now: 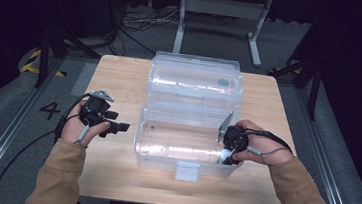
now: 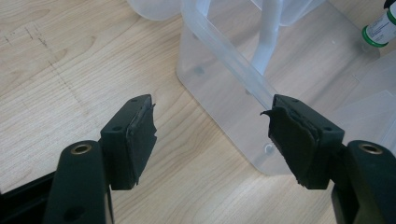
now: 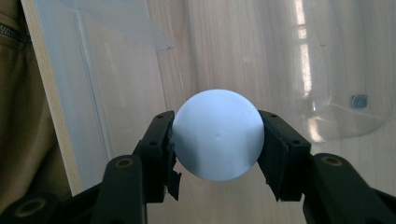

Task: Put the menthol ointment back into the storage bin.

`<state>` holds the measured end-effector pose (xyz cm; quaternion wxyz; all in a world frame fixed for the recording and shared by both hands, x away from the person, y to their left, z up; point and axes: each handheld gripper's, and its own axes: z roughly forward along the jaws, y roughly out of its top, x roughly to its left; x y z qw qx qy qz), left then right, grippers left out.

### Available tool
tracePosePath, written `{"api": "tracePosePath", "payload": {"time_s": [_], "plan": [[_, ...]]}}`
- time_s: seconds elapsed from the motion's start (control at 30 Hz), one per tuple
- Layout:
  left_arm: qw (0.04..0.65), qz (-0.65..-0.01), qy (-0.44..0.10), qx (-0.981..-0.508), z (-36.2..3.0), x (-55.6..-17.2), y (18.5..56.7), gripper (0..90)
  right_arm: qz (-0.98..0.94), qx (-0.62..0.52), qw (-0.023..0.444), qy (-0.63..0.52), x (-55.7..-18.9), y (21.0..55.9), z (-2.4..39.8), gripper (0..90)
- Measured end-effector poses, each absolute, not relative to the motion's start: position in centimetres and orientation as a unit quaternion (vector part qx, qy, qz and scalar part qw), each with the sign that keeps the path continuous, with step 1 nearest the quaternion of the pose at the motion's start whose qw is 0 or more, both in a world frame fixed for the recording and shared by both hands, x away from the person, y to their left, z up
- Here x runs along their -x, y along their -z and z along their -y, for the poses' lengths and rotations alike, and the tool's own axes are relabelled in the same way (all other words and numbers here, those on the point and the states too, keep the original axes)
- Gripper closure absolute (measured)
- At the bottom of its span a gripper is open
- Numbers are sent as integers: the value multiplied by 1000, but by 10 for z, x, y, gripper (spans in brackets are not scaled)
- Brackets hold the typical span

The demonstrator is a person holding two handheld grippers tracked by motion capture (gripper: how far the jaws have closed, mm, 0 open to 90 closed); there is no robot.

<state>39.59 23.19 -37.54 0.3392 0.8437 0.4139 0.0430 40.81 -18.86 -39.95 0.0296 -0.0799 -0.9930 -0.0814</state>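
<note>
Table [image 1: 121, 76]: light wood, w/ clear plastic box [image 1: 185, 137] in the middle.
Box lid [image 1: 196, 81]: open, lying back behind box.
Left gripper [image 1: 116, 126]: on table just left of box, jaws twd box.
Right gripper [image 1: 225, 157]: over box's right end, white round thing [image 1: 224, 155] at its tip.

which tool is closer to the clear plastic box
Right. The right tool reaches into the clear plastic box, gripping a white ball. The left tool hangs open just outside the box's left wall.
</note>
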Motion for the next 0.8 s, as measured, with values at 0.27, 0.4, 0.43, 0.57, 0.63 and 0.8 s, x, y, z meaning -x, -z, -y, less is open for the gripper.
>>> {"api": "tracePosePath", "payload": {"time_s": [0.27, 0.4, 0.43, 0.57, 0.63, 0.8], "plan": [[339, -415, -42, -843, -232, -396, 376, 321, 994, 79, 33, 75, -410, 403, 186, 504], [338, -414, -42, -844, -232, -396, 376, 321, 993, 81, 35, 72, -410, 405, 186, 504], [338, -413, -44, -844, -232, -396, 376, 321, 994, 80, 35, 72, -410, 405, 186, 504], [339, -416, -42, -843, -232, -396, 376, 320, 994, 79, 36, 69, -411, 408, 185, 504], [338, -416, -42, -843, -232, -396, 376, 320, 994, 81, 39, 65, -412, 409, 185, 503], [338, -415, -44, -844, -233, -396, 376, 318, 994, 83, 41, 65, -412, 410, 184, 503]]}}
